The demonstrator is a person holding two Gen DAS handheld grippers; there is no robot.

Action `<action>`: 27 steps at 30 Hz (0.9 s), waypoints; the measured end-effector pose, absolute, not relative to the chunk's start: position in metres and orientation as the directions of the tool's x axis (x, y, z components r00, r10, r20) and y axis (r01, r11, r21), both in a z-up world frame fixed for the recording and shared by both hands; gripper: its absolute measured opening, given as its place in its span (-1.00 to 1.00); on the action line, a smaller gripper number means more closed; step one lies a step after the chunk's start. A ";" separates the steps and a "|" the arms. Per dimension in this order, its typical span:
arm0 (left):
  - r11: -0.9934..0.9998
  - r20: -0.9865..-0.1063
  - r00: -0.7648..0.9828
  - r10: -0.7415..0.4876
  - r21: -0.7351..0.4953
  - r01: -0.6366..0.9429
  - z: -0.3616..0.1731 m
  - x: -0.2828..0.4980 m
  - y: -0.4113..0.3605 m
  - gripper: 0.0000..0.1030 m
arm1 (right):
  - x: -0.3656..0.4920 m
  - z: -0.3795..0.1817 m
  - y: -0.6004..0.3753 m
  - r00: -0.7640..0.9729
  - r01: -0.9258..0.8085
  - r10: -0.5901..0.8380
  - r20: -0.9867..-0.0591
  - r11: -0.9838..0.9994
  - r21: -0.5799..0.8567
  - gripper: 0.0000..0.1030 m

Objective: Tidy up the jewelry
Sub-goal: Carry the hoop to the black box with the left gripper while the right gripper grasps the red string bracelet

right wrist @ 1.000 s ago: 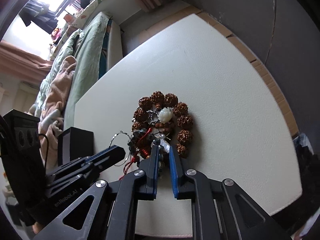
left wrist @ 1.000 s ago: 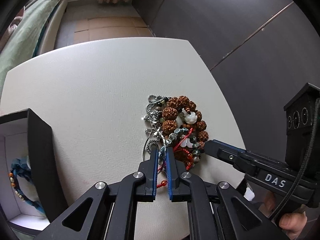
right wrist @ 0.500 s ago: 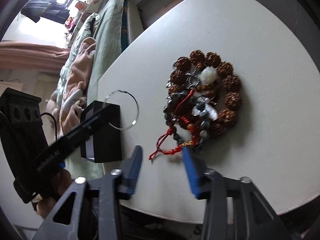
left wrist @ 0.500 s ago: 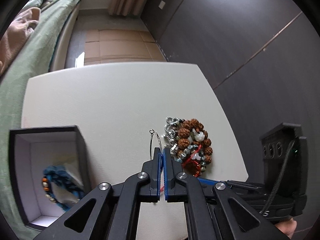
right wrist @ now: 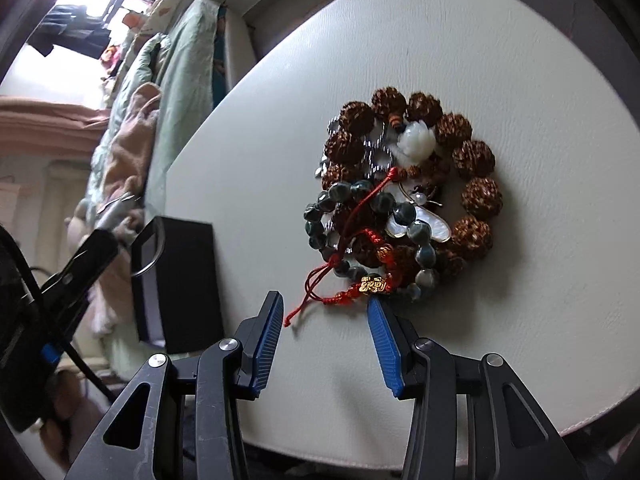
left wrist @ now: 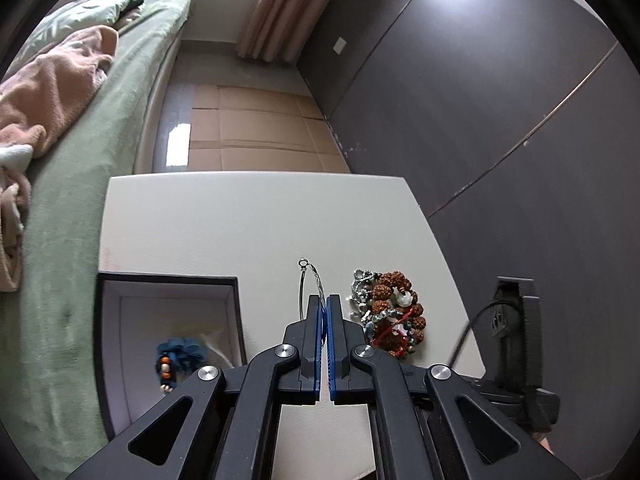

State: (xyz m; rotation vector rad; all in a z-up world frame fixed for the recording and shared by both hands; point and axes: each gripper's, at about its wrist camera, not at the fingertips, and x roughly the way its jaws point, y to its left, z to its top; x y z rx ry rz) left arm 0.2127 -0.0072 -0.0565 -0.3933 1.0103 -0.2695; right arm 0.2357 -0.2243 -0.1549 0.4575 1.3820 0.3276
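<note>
Left gripper (left wrist: pixel 324 304) clamped on a thin silver hoop (left wrist: pixel 309 288), blue pads together with the wire pinched between them, ring standing up past the fingertips with its small eyelet at the far end. Held above the white table (left wrist: pixel 240 220), between the black box (left wrist: pixel 168 284) on the left and the jewelry pile (left wrist: pixel 390 314) on the right. Box open, pale lining showing, a blue beaded bracelet (left wrist: pixel 178 356) lying inside at the near end. In the right wrist view, the same hoop (right wrist: pixel 150 248) seen in front of the box's dark outer wall (right wrist: pixel 180 280), gripped by the left tool at the left edge. Right gripper (right wrist: pixel 326 312) spread wide, fingers well apart and empty, hanging low just at the near edge of the pile. Pile made of a ring of large brown seed beads (right wrist: pixel 476 160) with a white carved flower (right wrist: pixel 416 142), a strand of dark green-grey beads (right wrist: pixel 320 220), a pearly butterfly piece (right wrist: pixel 424 224), some silver chain and a red cord (right wrist: pixel 320 276) with a gold charm (right wrist: pixel 374 284), all tangled together. Loose red cord end lying on the table between the two blue pads, right pad tip just beside the charm. Green bedding (left wrist: pixel 100 160) and pink blanket beyond the table on the left.
</note>
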 end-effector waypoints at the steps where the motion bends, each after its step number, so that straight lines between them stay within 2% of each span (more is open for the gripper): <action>1: 0.897 -0.763 0.511 -0.396 -0.440 0.038 -0.056 0.211 -0.007 -0.97 | 0.234 -0.154 -0.222 0.178 0.051 0.462 -0.869 0.877 0.477 -0.13; 9: 0.895 -0.754 0.526 -0.394 -0.444 0.034 -0.050 0.197 -0.001 -0.97 | 0.222 -0.152 -0.240 0.273 0.231 0.393 -0.878 0.859 0.456 -0.14; 12: 0.893 -0.747 0.532 -0.397 -0.448 0.038 -0.046 0.192 0.001 -0.97 | 0.220 -0.155 -0.251 0.293 0.286 0.387 -0.874 0.837 0.466 -0.40; 14: 0.891 -0.742 0.537 -0.402 -0.451 0.044 -0.043 0.188 0.002 -0.97 | 0.218 -0.157 -0.256 0.300 0.312 0.369 -0.880 0.834 0.456 -0.70; 16: 0.890 -0.737 0.543 -0.403 -0.453 0.047 -0.040 0.184 0.003 -0.97 | 0.216 -0.159 -0.259 0.313 0.321 0.370 -0.875 0.826 0.464 -0.79; 21: 0.889 -0.731 0.551 -0.403 -0.456 0.046 -0.035 0.175 0.006 -0.97 | 0.212 -0.156 -0.263 0.333 0.320 0.357 -0.873 0.828 0.461 -0.85; 27: 0.886 -0.716 0.575 -0.396 -0.462 0.035 -0.028 0.162 0.015 -0.97 | 0.194 -0.136 -0.276 0.393 0.256 0.451 -0.801 0.784 0.566 -0.85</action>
